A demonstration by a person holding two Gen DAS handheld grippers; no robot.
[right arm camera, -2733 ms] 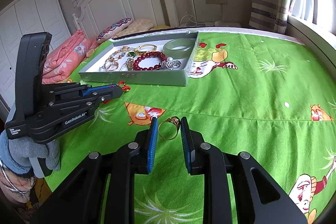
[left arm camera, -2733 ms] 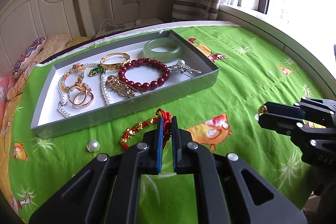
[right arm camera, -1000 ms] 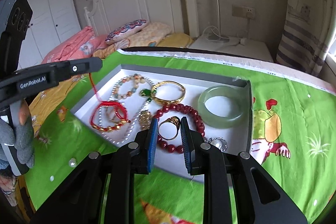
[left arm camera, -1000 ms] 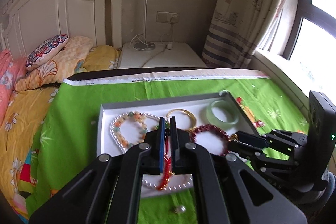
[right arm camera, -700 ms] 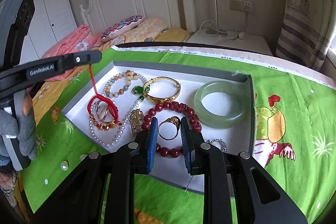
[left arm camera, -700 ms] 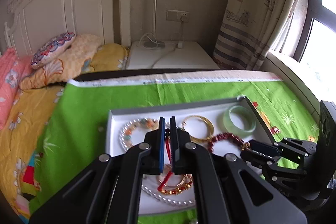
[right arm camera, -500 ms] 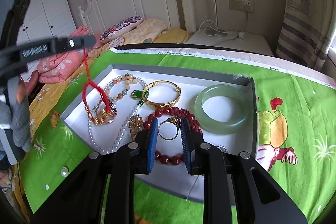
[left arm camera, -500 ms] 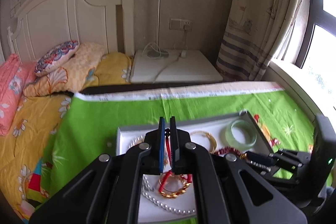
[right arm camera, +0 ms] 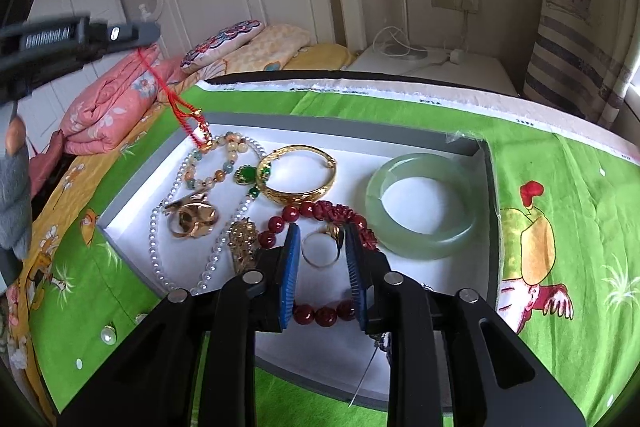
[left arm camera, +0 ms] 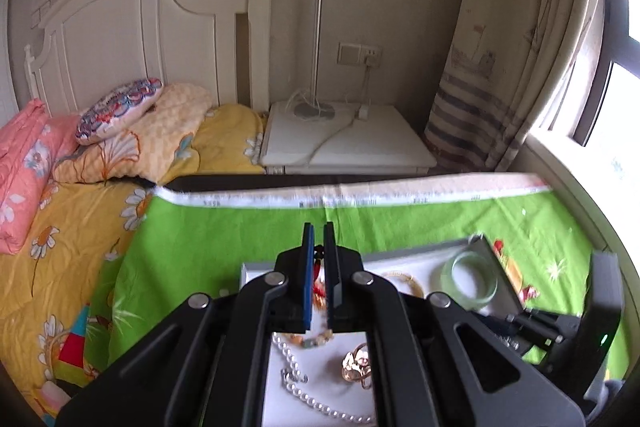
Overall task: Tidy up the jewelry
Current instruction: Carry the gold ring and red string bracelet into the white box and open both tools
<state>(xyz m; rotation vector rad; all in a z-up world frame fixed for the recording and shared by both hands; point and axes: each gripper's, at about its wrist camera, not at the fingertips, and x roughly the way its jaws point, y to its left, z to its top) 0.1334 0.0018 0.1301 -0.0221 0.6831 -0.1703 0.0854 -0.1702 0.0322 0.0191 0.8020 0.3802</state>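
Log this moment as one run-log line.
left gripper: shut on red cord bracelet, above tray | right gripper: shut on gold ring, over tray

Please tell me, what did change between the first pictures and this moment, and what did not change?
Both hand-held grippers moved from the green cloth to above the tray. The left hand-held gripper carried the red cord bracelet up from the cloth; it now dangles over the tray's far left corner. The right hand-held gripper brought the gold ring over the red bead bracelet. Both grips stayed shut; the tray's jewelry and the loose pearl stayed put.
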